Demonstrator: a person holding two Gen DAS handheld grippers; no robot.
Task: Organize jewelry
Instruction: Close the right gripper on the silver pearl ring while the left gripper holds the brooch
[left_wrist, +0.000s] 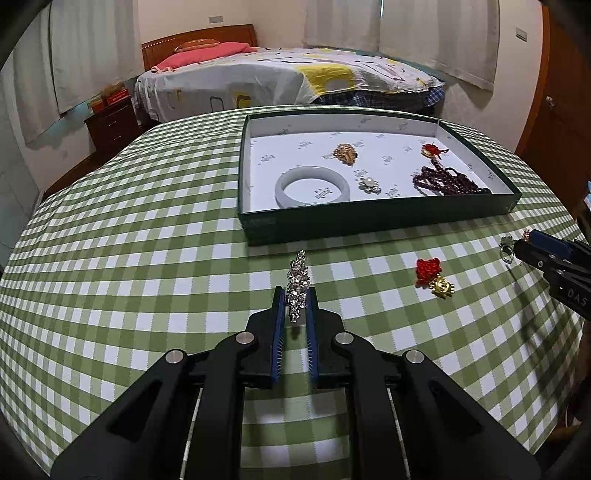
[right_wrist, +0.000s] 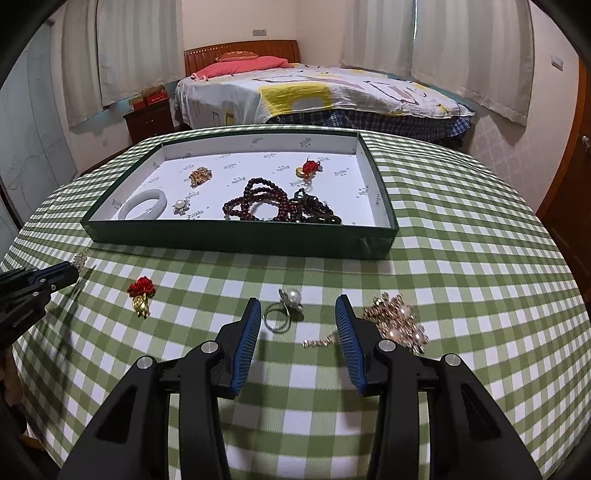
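Hairpin (left_wrist: 297, 286): clamped in left gripper (left_wrist: 295, 299), before tray (left_wrist: 369, 219). Ring (right_wrist: 282, 310): before tray, between right gripper's (right_wrist: 295, 314) spread fingers.

- Left hand-held gripper (left_wrist: 295, 301): black arms reaching forward, blue-padded fingers (left_wrist: 277, 317) drawn nearly parallel, clamped on a rhinestone hair clip (left_wrist: 297, 284) that stands out past the tips.
- Seen from the right wrist view: tip of the left hand-held gripper (right_wrist: 64, 271) entering from the left edge, angled toward the right.
- Right hand-held gripper (right_wrist: 297, 325): fingers (right_wrist: 246, 343) spread wide apart, nothing between the pads, angled low over the tabletop (right_wrist: 295, 384).
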